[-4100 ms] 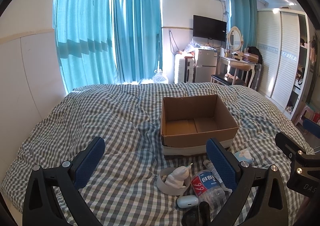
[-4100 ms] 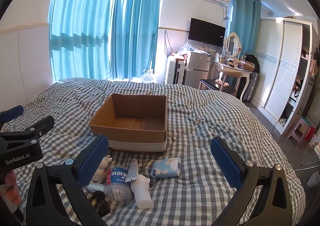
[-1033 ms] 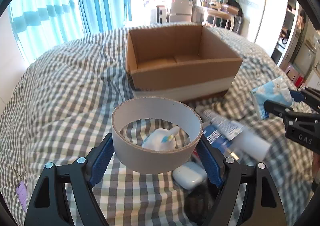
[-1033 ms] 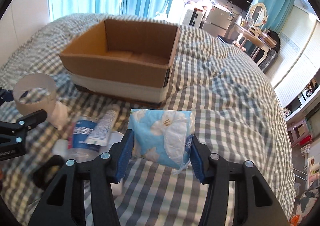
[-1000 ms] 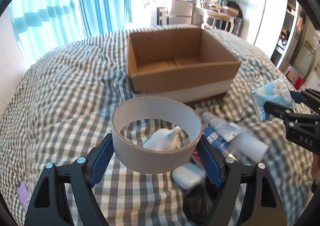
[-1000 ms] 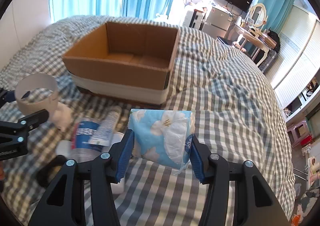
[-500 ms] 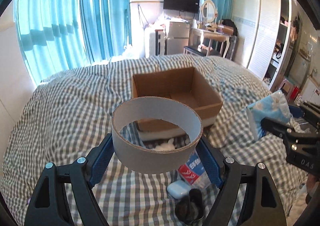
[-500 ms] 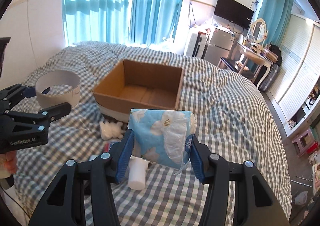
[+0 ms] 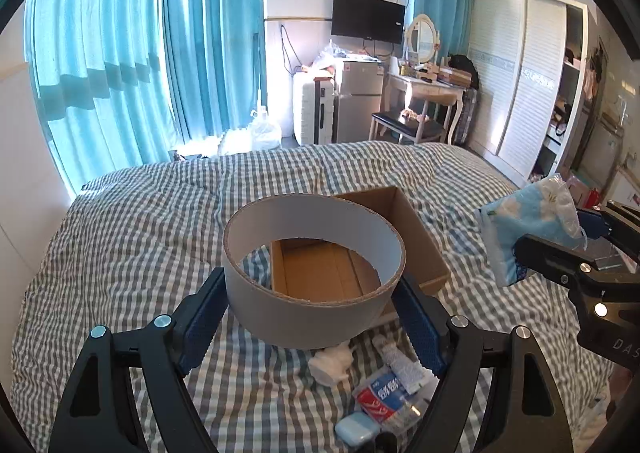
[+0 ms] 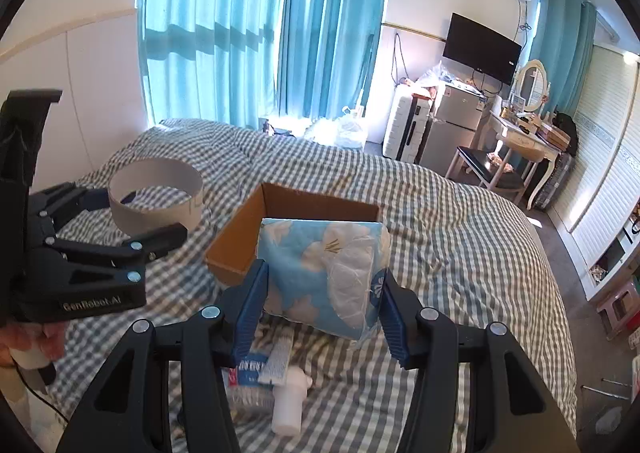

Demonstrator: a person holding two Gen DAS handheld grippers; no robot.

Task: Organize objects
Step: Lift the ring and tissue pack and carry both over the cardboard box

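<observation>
Left hand-held gripper (image 9: pixel 314 309) clamps tape ring (image 9: pixel 314 303); right hand-held gripper (image 10: pixel 320 303) clamps tissue pack (image 10: pixel 320 273); cardboard box (image 9: pixel 420 245) empty.

- Bedspread (image 9: pixel 140 237): grey-and-white check.
- Cardboard box (image 9: pixel 416 241): brown, with a white band at its base.
- Tape ring (image 9: pixel 312 305): pale grey.
- Tissue pack (image 10: pixel 320 269): light blue with white flowers.
- Gripper pads (image 10: pixel 250 307): blue on black frames.
- Curtains (image 9: pixel 160 53): turquoise.
</observation>
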